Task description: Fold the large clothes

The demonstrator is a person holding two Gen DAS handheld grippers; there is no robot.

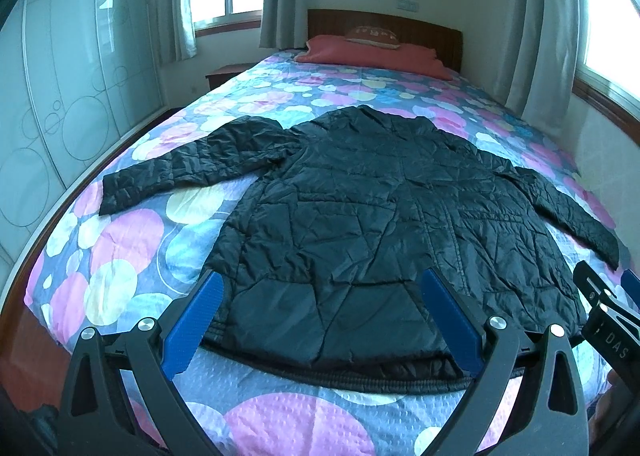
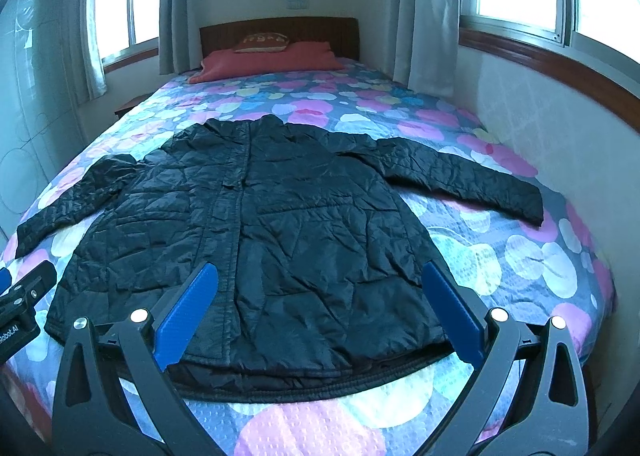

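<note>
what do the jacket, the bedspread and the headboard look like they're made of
Jacket: looks like thin quilted synthetic shell, probably nylon or polyester; dark, slightly glossy, finely creased, with stitched panels.
Bedspread: seems a soft woven fabric, matte, printed with pink, blue and pale circles; its near part shows an embossed dotted texture.
Headboard: appears to be dark reddish-brown wood or wood veneer with vertical grooves; which one cannot be told.
</note>
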